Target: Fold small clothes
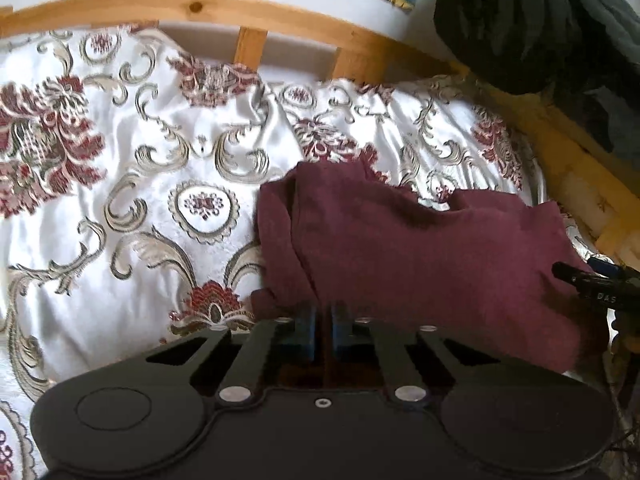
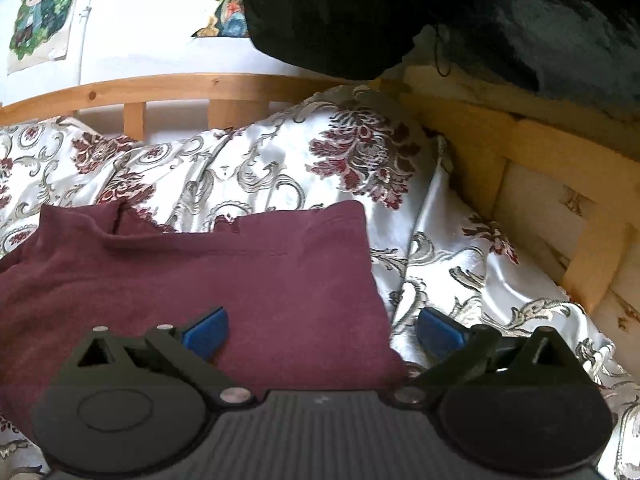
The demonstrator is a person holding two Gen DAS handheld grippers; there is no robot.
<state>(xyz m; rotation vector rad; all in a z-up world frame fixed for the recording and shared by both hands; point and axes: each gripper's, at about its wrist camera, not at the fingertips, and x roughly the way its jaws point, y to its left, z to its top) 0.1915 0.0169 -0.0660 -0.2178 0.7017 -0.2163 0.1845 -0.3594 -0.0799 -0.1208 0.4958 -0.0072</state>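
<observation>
A maroon garment (image 1: 420, 248) lies partly folded on the patterned satin bedspread (image 1: 120, 200). My left gripper (image 1: 324, 326) sits at the garment's near edge, its blue pads pressed together on a pinch of the maroon cloth. A black part of the right gripper (image 1: 592, 284) shows at the garment's right side. In the right wrist view the maroon garment (image 2: 200, 264) fills the lower left. My right gripper (image 2: 322, 332) stands wide open over its right edge. The left pad (image 2: 208, 332) is above the cloth, the right pad (image 2: 436, 332) above the bedspread (image 2: 280, 168).
A wooden bed rail (image 1: 240, 12) runs along the back and down the right side (image 2: 520, 148). A dark bundle of fabric (image 2: 340, 12) rests on the rail's corner. Colourful pictures (image 2: 40, 12) hang on the white wall behind.
</observation>
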